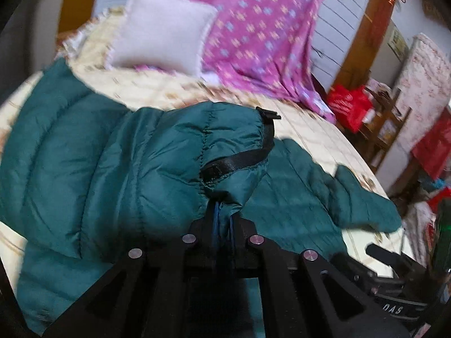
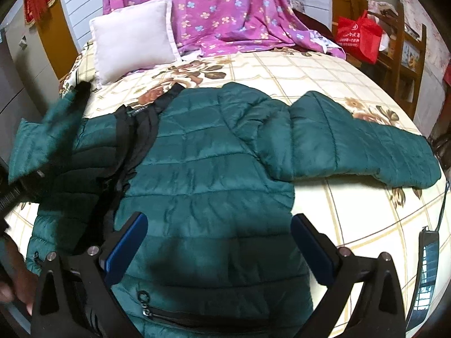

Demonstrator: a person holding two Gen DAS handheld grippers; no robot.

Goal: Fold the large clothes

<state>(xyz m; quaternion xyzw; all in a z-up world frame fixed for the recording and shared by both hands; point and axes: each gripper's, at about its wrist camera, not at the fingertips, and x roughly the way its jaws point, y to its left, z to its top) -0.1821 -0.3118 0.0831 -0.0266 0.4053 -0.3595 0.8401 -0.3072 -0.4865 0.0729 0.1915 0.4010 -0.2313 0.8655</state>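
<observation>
Floral checked bedspread [image 2: 282, 64], white pillow [image 2: 132, 39], purple flowered sheet [image 2: 225, 8] — wooden shelf [image 2: 406, 50] beside.

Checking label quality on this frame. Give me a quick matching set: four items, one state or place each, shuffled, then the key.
Items:
1. left gripper
2. right gripper
3. white pillow
4. red bag

States or places:
A. open above the jacket
B. on the wooden shelf beside the bed
C. shut on a jacket sleeve
D. leaning at the head of the bed, by the purple floral sheet

Pairs: 1-C, 2-A, 3-D, 4-B
</observation>
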